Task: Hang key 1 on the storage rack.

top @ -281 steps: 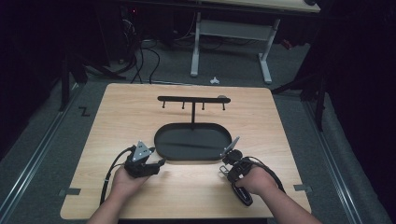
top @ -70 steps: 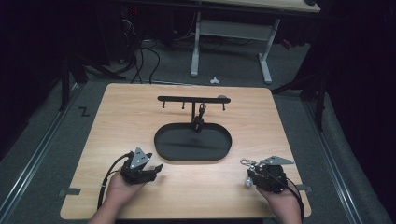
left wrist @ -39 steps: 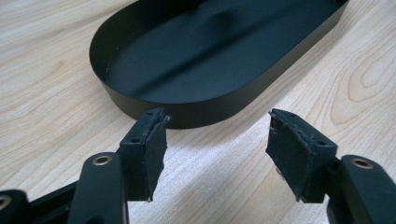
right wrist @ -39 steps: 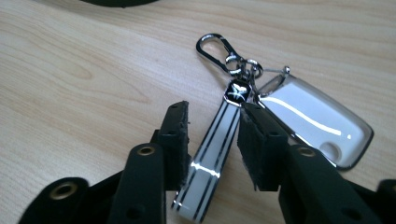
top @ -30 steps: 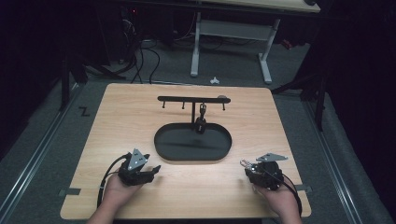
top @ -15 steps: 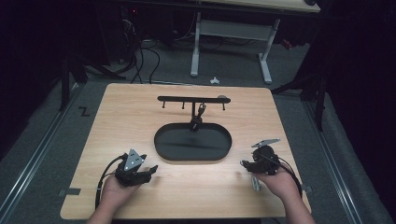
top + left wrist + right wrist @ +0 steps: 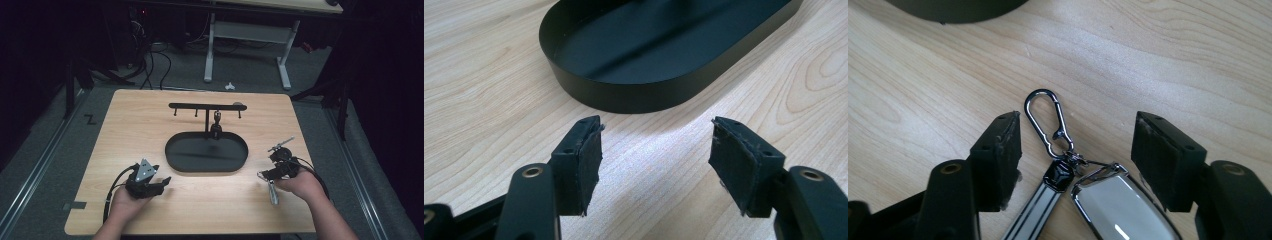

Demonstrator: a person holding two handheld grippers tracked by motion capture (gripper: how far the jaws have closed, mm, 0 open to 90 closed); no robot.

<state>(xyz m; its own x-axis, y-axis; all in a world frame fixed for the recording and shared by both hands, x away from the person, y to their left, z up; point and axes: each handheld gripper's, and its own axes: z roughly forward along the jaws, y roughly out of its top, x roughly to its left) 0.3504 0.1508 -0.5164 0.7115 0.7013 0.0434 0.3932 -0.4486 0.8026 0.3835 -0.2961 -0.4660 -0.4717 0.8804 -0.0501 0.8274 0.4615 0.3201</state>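
The bench [image 7: 150, 125] carries a black oval tray [image 7: 206, 152] at its middle, with a hook rack [image 7: 206, 106] rising behind it so that keys hang above the tray; one keyring [image 7: 216, 122] already dangles from a hook; the left claw [image 7: 654, 160] waits spread and empty just short of the tray wall, out of the way; the right claw [image 7: 1077, 160] has just been opening, its pads spread either side of a second key fob [image 7: 1118, 205] and carabiner [image 7: 1046, 122] lying flat on the bench, likely lining up to pick the clip.
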